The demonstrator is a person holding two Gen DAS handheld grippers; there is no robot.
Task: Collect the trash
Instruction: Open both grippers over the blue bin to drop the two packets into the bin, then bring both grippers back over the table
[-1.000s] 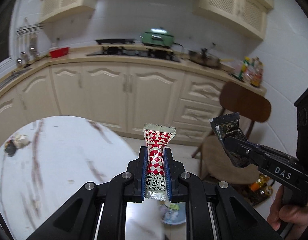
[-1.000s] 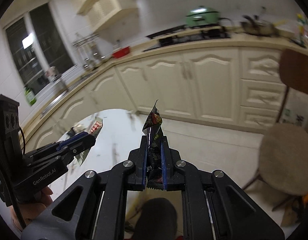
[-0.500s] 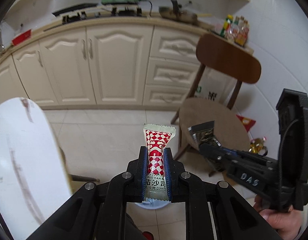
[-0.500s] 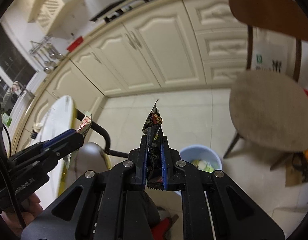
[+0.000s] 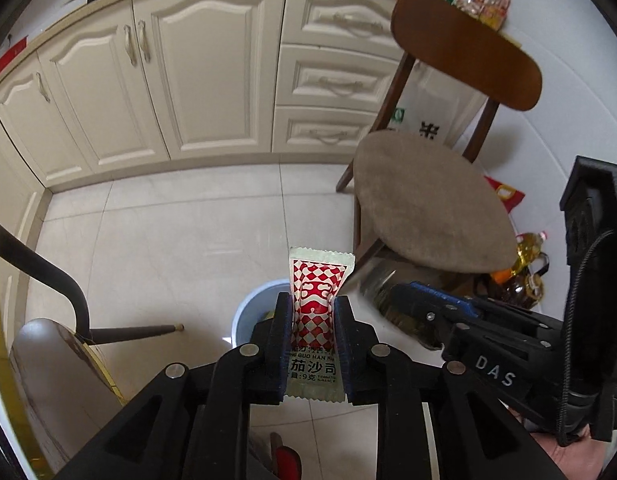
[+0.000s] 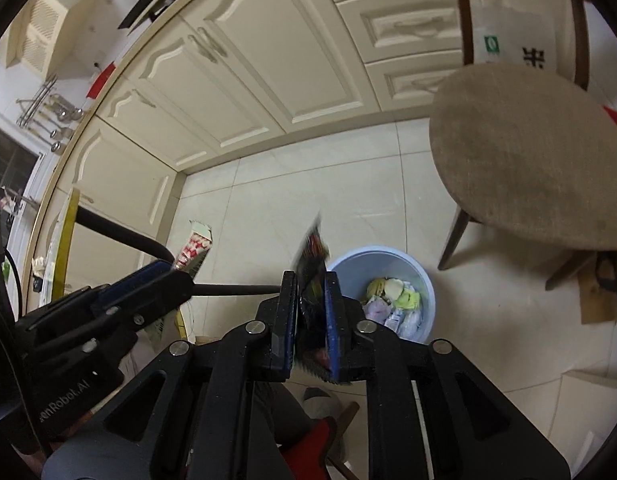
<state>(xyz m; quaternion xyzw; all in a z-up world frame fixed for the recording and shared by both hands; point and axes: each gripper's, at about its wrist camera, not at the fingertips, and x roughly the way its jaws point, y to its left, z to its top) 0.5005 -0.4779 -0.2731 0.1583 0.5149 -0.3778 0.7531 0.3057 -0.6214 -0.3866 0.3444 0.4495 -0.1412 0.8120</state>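
Below both grippers, blue bin (image 6: 382,276) on floor; left gripper (image 5: 311,322), jaws just easing apart, pinches ketchup sachet (image 5: 317,292) upright above rim; right gripper (image 6: 311,300) pinches dark wrapper (image 6: 313,256) beside rim.

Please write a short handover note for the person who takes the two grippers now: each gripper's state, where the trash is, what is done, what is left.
Left gripper: its fingers have just started opening, red-and-white sauce packet is between them.
Right gripper: dark wrapper between its fingers.
Both are above the blue bin, which already holds trash.
Done: both pieces carried to the bin.
Left: drop both in.
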